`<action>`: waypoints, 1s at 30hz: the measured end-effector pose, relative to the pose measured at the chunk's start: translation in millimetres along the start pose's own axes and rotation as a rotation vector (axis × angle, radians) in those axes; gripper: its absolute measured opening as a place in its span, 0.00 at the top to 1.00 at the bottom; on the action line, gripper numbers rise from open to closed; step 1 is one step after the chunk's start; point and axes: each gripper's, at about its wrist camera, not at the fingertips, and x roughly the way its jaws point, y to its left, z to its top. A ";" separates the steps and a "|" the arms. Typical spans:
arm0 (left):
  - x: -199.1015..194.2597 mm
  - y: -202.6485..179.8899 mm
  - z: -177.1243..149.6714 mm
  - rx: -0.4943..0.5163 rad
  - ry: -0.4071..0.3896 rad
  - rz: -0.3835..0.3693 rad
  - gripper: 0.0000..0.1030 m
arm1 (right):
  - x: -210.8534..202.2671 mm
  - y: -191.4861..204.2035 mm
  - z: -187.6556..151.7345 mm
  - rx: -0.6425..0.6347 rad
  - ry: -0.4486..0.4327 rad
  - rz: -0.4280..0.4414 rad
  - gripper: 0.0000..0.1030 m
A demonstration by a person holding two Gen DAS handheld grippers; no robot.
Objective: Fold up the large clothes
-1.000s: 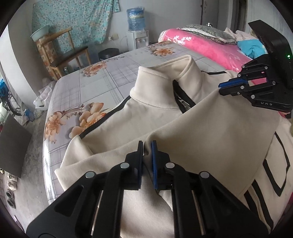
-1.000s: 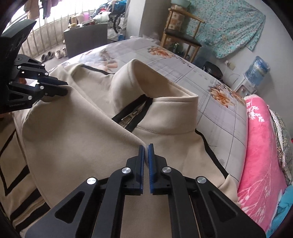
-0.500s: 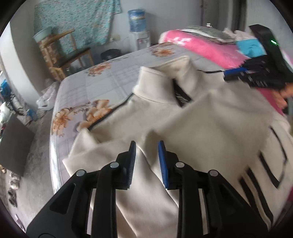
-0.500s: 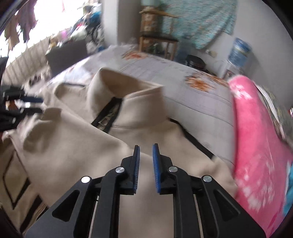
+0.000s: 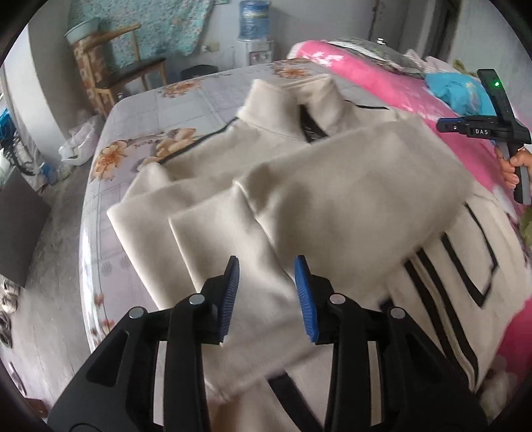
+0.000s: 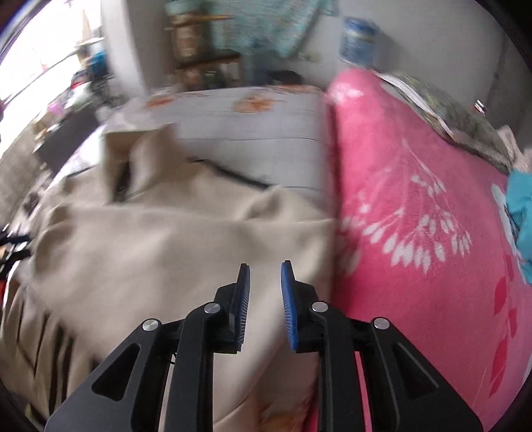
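A large cream jacket point(image 5: 332, 192) with black stripes and a zip collar lies on the bed, its sleeves folded across the chest. My left gripper point(image 5: 266, 285) is open and empty just above the jacket's near left side. My right gripper point(image 6: 264, 292) is open and empty above the jacket's right edge point(image 6: 166, 246), beside the pink blanket. The right gripper also shows at the far right of the left wrist view point(image 5: 485, 129), held in a hand. The right wrist view is blurred.
The bed has a grey floral sheet point(image 5: 159, 113). A pink blanket point(image 6: 415, 206) runs along the jacket's right side, with a blue cloth point(image 5: 459, 93) on it. A wooden chair point(image 5: 123, 69) and a water dispenser point(image 5: 254, 30) stand by the far wall.
Both grippers let go of the jacket's sleeves and opened. Both pulled back from the cloth; the right one swung right toward the pink blanket. The sleeves now lie flat on the chest.
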 end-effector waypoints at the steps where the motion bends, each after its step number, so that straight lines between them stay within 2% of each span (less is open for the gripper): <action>1: -0.4 -2.7 -4.4 0.003 0.012 0.000 0.61 | -1.7 7.8 -8.7 -0.031 0.009 0.025 0.66; 3: 3.7 -7.2 -16.2 0.004 0.055 0.024 0.56 | 5.0 21.8 -29.3 -0.090 0.057 0.047 0.57; 4: 10.4 -8.1 -24.1 0.001 0.088 0.045 0.56 | 13.2 26.4 -40.1 -0.111 0.098 0.025 0.56; 5: 9.7 -9.4 -29.3 0.010 0.067 0.062 0.55 | 20.2 29.4 -49.3 -0.125 0.128 -0.008 0.56; 7: 4.5 -11.7 -34.1 0.005 0.063 0.096 0.51 | 13.2 35.5 -57.2 -0.128 0.101 -0.053 0.56; 9: -11.0 -11.5 -36.8 -0.032 0.038 0.122 0.49 | -5.8 38.7 -55.7 -0.079 0.080 -0.094 0.56; 10: -20.1 -10.6 -39.2 -0.046 0.017 0.117 0.47 | -20.0 42.3 -57.3 -0.052 0.054 -0.093 0.55; 11: -31.8 -10.6 -43.2 -0.065 -0.009 0.112 0.42 | -29.0 43.4 -59.8 -0.038 0.036 -0.087 0.55; 13: -54.4 -13.7 -55.5 -0.103 -0.047 0.121 0.37 | -57.2 59.4 -74.0 -0.010 -0.021 -0.106 0.44; 18: -84.4 -36.4 -106.4 -0.202 -0.054 0.169 0.29 | -88.2 107.8 -127.0 0.107 -0.067 -0.016 0.30; 20: -86.8 -46.6 -126.6 -0.244 -0.038 0.177 0.26 | -88.8 124.3 -144.6 0.142 -0.076 -0.002 0.27; 21: -87.1 -52.2 -137.2 -0.271 -0.034 0.179 0.25 | -86.7 135.0 -154.1 0.161 -0.071 0.000 0.22; 23: -85.8 -59.4 -155.3 -0.317 -0.031 0.185 0.23 | -83.6 153.9 -169.2 0.169 -0.063 -0.010 0.21; 25: -76.8 -69.3 -172.1 -0.332 -0.005 0.195 0.22 | -76.1 167.1 -182.1 0.190 -0.064 0.028 0.15; 26: -69.9 -74.1 -178.3 -0.324 0.014 0.229 0.22 | -66.9 172.8 -186.8 0.197 -0.050 0.022 0.14; 29: -67.6 -87.5 -186.8 -0.263 -0.041 0.336 0.15 | -45.7 184.1 -196.6 0.149 -0.009 -0.106 0.13; 30: -67.3 -90.7 -187.4 -0.253 -0.051 0.362 0.14 | -46.5 186.2 -198.0 0.141 -0.048 -0.132 0.09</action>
